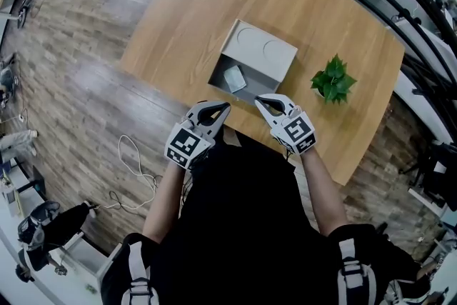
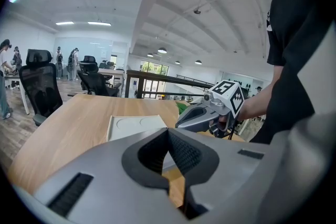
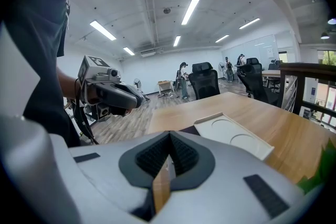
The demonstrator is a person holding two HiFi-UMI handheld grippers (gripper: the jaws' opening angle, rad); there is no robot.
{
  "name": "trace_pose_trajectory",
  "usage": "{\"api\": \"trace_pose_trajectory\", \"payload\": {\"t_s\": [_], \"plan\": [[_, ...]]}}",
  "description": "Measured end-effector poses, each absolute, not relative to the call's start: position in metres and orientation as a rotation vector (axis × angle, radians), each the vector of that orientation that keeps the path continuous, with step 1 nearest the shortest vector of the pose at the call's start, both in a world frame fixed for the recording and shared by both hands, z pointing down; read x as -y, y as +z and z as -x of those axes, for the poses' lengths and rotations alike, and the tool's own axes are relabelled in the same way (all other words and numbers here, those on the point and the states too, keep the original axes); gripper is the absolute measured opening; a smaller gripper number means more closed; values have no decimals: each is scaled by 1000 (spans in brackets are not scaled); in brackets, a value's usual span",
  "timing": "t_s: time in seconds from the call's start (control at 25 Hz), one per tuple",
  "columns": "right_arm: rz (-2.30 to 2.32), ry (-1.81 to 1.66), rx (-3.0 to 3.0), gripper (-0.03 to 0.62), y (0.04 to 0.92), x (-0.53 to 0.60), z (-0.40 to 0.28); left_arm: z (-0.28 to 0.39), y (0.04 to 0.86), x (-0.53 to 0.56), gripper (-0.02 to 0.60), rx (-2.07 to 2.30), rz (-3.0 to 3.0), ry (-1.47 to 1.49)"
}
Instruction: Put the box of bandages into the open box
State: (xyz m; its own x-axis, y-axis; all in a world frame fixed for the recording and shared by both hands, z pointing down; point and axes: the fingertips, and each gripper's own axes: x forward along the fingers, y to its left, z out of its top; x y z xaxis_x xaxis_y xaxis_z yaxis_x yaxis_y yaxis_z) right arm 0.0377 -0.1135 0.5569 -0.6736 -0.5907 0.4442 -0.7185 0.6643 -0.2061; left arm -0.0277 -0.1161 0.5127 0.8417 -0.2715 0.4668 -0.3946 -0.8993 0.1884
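**A:** How does the left gripper [image 1: 226,107] stand?

**B:** Its jaws are pressed together with nothing between them. It is held at the near edge of the bench [image 1: 193,3], tips pointing at the open box [image 1: 270,73].

**A:** And the right gripper [image 1: 258,101]?

**B:** The same: jaws together and empty. It sits just beside the left one, tips turned inward, so the two nearly face each other in front of the box. Each shows up in the other's view.

**A:** Where is the box of bandages [image 1: 234,78]?

**B:** Inside the open box. It lies in the dark compartment, toward the left side, a pale little pack set slightly askew.

**A:** The lid [image 1: 258,45]?

**B:** Swung back on the far side of the compartment. Its grey inner face, with two round recesses, is turned up.

**A:** Anything else on the bench?

**B:** A small green plant [image 1: 333,79] to the right of the box, apart from it.

**A:** Further off?

**B:** A white cable [image 1: 136,161] coiled on the plank floor [image 1: 64,82] to the left. Black office chairs [image 2: 39,86] stand beyond the bench, with people far back in the room.
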Motion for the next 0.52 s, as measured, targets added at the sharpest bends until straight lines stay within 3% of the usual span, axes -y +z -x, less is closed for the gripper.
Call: {"api": "trace_pose_trajectory", "payload": {"t_s": [0.52], "plan": [[-1032, 537, 2543, 25, 559, 116, -33, 26, 513, 119, 21, 501, -2743, 631]]}}
